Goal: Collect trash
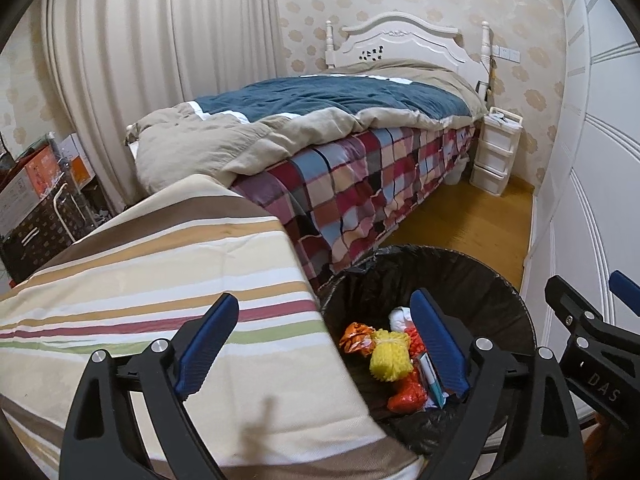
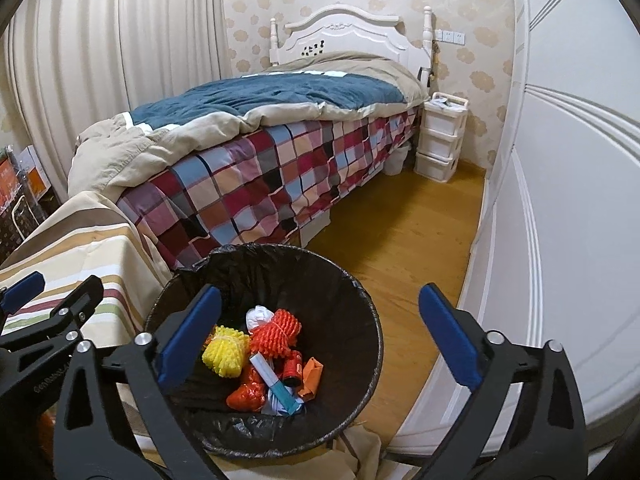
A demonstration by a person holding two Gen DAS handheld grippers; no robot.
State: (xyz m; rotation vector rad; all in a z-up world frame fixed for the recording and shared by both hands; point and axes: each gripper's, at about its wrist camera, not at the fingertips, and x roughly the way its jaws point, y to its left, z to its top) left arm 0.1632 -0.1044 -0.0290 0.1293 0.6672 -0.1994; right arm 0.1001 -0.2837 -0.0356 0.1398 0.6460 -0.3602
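A round bin with a black liner [image 2: 352, 304] stands on the floor beside a striped table; it also shows in the left wrist view [image 1: 492, 280]. Inside lie a yellow foam net [image 2: 225, 350], an orange foam net [image 2: 280, 330], red and orange wrappers [image 2: 246, 394], a white wad and a teal-white packet [image 2: 280, 390]. The yellow net [image 1: 390, 356] shows in the left wrist view too. My left gripper [image 1: 320, 344] is open and empty over the table's edge and the bin's left rim. My right gripper [image 2: 320, 340] is open and empty above the bin.
The striped tablecloth [image 1: 140, 280] covers the table left of the bin. A bed with a plaid sheet [image 2: 260, 184] and blue quilt lies beyond. White drawers [image 2: 440, 136] stand by the headboard. A white wardrobe [image 2: 560, 200] lines the right. Boxes [image 1: 36, 184] stand far left.
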